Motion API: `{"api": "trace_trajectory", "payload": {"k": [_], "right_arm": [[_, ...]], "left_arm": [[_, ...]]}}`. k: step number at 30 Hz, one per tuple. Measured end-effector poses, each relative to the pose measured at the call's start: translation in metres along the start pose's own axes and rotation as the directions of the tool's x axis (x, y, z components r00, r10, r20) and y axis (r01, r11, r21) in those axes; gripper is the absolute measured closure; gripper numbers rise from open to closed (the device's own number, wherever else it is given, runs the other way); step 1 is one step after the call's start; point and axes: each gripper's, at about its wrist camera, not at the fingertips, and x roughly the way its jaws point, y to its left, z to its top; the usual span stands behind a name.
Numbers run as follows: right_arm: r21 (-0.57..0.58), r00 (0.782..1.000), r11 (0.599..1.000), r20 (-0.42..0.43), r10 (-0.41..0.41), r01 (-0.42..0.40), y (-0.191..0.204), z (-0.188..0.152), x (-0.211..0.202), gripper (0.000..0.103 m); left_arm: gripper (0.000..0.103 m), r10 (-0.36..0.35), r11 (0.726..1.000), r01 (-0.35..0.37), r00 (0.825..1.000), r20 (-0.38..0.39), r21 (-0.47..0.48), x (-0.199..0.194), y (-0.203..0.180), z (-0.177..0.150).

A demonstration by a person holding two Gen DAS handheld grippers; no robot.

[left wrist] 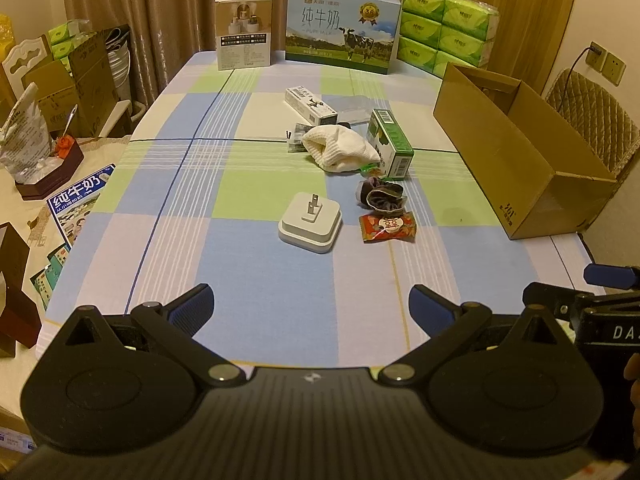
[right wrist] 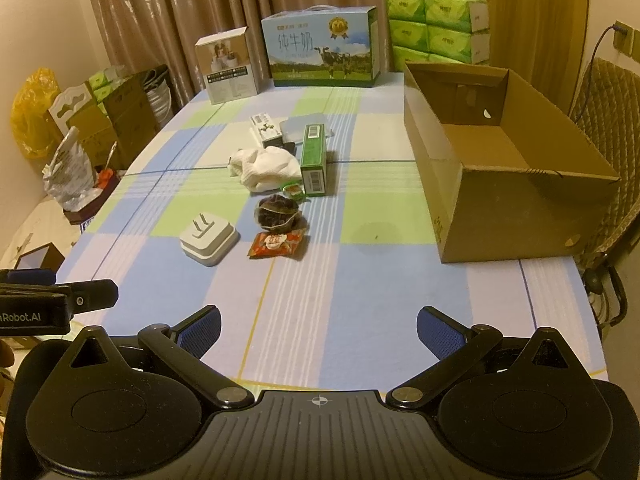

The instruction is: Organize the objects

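Loose items lie mid-table: a white plug adapter (left wrist: 310,222) (right wrist: 209,238), a red snack packet (left wrist: 387,228) (right wrist: 277,243), a dark scrunchie (left wrist: 380,197) (right wrist: 276,210), a white cloth (left wrist: 340,147) (right wrist: 267,167), a green carton (left wrist: 390,143) (right wrist: 314,158) and a small white-and-black box (left wrist: 310,105) (right wrist: 265,128). An open, empty cardboard box (left wrist: 516,152) (right wrist: 500,160) stands at the right. My left gripper (left wrist: 310,306) and right gripper (right wrist: 318,326) are both open and empty, held over the near table edge, well short of the items.
At the table's far end stand a milk gift box (left wrist: 342,30) (right wrist: 322,46), a white product box (left wrist: 244,32) (right wrist: 228,66) and stacked green tissue packs (left wrist: 448,30) (right wrist: 438,28). A padded chair (left wrist: 592,120) stands right; cartons and clutter (left wrist: 60,92) stand left.
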Motion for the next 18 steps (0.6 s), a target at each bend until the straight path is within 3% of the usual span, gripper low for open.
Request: {"api": "trace_trajectory", "payload": {"k": [18], "right_arm": [[0.002,1.0,1.0,0.003,0.009,-0.009,-0.003,0.002,0.005,0.002]], "left_arm": [[0.001,0.014,0.998,-0.014,1.0,-0.007,0.066,0.017,0.002,0.009]]}}
